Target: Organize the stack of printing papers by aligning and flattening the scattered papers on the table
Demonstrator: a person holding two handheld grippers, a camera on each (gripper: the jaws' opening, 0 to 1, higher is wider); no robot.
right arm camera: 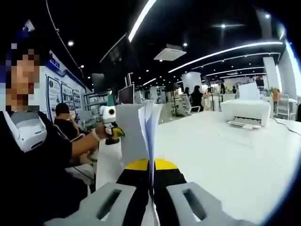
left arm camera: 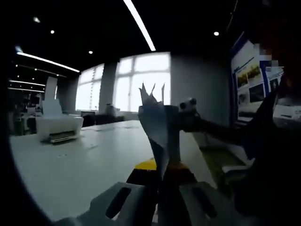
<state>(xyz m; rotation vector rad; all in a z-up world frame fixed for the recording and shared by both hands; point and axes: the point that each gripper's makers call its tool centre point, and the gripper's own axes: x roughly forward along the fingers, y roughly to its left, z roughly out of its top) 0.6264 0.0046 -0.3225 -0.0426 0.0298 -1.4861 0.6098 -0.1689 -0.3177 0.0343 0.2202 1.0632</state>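
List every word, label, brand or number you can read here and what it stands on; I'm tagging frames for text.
None can be read.
Wall posters in the left gripper view: photos and text blocks, too blurred to read.
Wall display panels in the right gripper view: too small to read.
White printer on the table: no legible brand mark.
Paper stack held by both grippers: no print can be made out.

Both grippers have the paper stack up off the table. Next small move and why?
Probably lower the paper stack edge-down onto the table and tap it. It's held upright between the left gripper and right gripper, both shut on it, and the sheets' top edges look fanned and uneven, so tapping should align them before laying flat.
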